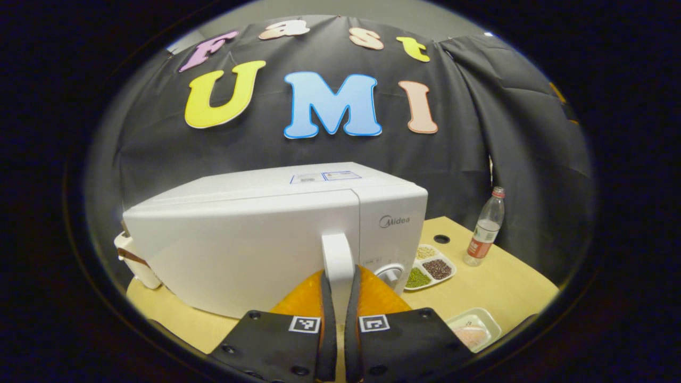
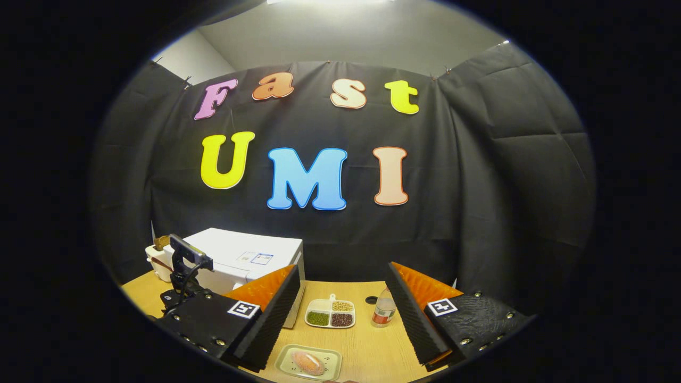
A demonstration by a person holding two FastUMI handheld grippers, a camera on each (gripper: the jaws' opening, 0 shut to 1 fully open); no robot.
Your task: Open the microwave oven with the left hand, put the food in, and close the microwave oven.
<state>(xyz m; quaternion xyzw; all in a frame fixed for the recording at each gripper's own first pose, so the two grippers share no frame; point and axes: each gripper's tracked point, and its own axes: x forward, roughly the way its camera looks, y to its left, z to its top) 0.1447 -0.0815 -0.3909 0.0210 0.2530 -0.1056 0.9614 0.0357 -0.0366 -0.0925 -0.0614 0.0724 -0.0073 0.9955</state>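
Wooden table (image 2: 367, 348) holds the microwave (image 1: 255, 234); the left gripper (image 1: 338, 290) pinches its door handle (image 1: 337, 260), so pulling comes next. Right gripper (image 2: 343, 319) waits spread wide, empty, above the food tray (image 2: 308, 363).

Microwave (image 2: 250, 260) sits left on the table (image 2: 367, 346) — sectioned dish (image 2: 330, 313) and bottle (image 2: 383, 310) right of it, food tray (image 2: 308, 363) in front

Left tongs (image 1: 338, 298) clamped, right tongs (image 2: 340, 319) agape
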